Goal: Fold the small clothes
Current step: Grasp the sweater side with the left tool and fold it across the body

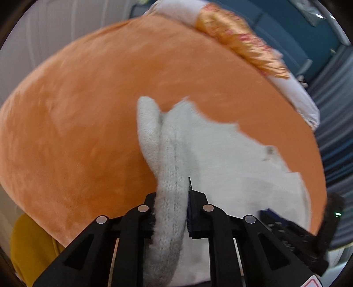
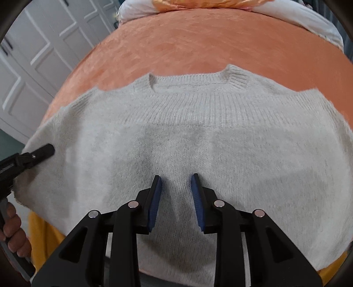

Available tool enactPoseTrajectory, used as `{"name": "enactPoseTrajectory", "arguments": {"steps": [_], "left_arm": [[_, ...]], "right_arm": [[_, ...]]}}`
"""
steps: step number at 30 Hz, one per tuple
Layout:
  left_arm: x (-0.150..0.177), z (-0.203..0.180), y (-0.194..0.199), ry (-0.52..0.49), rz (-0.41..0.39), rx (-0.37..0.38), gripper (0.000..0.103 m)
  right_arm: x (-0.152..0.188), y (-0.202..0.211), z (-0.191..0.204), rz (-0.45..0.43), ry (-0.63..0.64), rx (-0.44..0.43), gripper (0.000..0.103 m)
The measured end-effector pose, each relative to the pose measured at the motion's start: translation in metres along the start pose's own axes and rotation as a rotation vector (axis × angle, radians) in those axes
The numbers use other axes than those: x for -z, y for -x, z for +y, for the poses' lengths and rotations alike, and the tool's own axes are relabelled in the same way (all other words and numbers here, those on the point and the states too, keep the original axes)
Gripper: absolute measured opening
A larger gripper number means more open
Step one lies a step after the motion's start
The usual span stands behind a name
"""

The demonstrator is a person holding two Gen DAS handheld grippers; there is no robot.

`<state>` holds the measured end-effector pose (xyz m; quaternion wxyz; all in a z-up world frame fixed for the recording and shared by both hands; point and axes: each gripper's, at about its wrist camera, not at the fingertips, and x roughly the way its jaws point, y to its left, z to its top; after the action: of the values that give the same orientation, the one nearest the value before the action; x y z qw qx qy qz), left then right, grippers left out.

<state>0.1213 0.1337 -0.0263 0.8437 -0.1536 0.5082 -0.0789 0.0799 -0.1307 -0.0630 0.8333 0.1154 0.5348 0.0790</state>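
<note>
A cream knitted sweater lies flat, neckline away from me, on an orange bed cover. My left gripper is shut on the sweater's sleeve, which runs up between its pads and is lifted off the cover. In the right wrist view the same gripper sits at the sweater's left edge, held by a hand. My right gripper is open just above the lower middle of the sweater's body, with only flat knit beneath the blue pads.
White and gold pillows lie at the far end of the bed. White panelled doors stand to the left. A yellow cloth hangs at the bed's near edge. Blue furniture stands at the right.
</note>
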Motion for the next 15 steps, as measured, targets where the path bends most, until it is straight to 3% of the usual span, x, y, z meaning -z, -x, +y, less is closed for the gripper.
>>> {"name": "enactPoseTrajectory", "arguments": {"steps": [3,8,11,15], "left_arm": [[-0.001,-0.049,0.022,-0.098,-0.041,0.041,0.011],[0.014,-0.138,0.035,-0.280,-0.067,0.125,0.010],[0.031,-0.196,0.021,-0.384,-0.040,0.172,0.010],[0.055,-0.248,-0.016,-0.472,0.013,0.161,0.010]], "right_arm": [[0.006,0.018,-0.013,-0.026,-0.052,-0.037,0.027],[0.023,0.059,-0.043,-0.089,-0.083,-0.016,0.028],[0.038,0.081,-0.072,-0.114,-0.126,0.012,0.029],[0.063,0.104,-0.112,-0.132,-0.198,0.052,0.031]]}}
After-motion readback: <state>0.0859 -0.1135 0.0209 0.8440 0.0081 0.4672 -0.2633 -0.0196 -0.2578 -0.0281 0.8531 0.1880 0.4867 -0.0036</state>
